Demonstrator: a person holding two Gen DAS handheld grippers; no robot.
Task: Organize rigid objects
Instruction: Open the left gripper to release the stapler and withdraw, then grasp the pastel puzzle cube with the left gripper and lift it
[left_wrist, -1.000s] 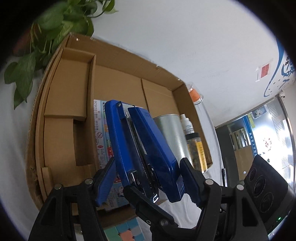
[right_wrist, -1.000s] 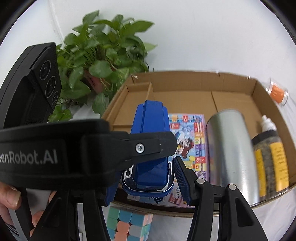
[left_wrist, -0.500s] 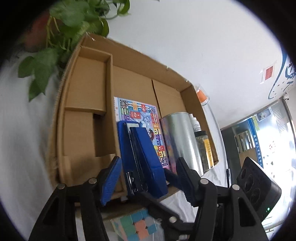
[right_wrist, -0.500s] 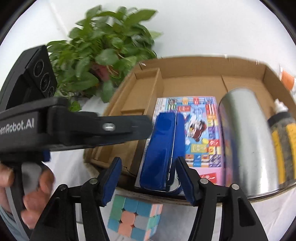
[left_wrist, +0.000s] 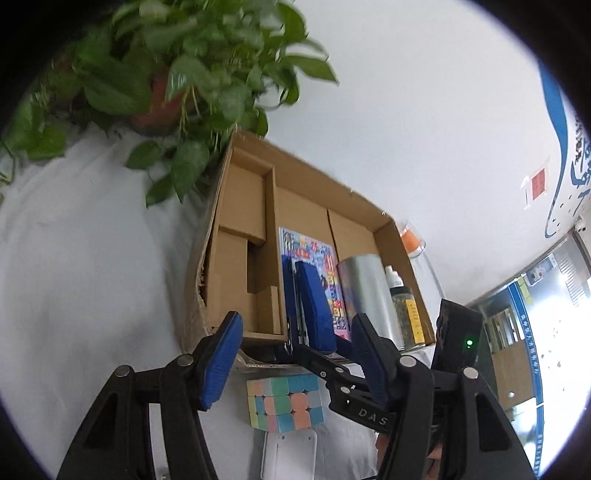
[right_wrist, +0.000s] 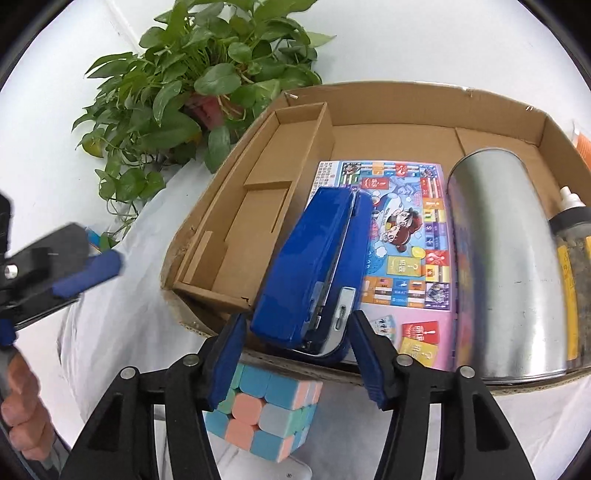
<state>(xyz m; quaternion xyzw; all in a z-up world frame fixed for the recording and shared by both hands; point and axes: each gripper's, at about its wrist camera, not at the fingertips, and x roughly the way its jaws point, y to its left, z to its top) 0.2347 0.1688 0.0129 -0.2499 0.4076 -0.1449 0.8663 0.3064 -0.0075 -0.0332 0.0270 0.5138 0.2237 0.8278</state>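
A blue stapler (right_wrist: 317, 266) lies on its side in the cardboard box (right_wrist: 406, 96), on a colourful game board (right_wrist: 406, 236), next to the divider. My right gripper (right_wrist: 295, 350) holds its near end between the fingers, which touch both sides. In the left wrist view the stapler (left_wrist: 310, 306) shows beyond my left gripper (left_wrist: 295, 354), which is open, empty and drawn back from the box (left_wrist: 314, 173). A pastel cube (left_wrist: 284, 402) lies on the cloth before the box, also in the right wrist view (right_wrist: 262, 413).
A silver can (right_wrist: 502, 266) and a spice jar (right_wrist: 572, 280) lie in the box at the right. A potted plant (right_wrist: 207, 81) stands left of the box. A white flat item (left_wrist: 288, 454) lies near the cube. A glass jar with an orange lid (left_wrist: 410, 236) stands behind the box.
The left gripper let go of the stapler and pulled back to the left. The stapler now lies in the box, with the right gripper at its near end.
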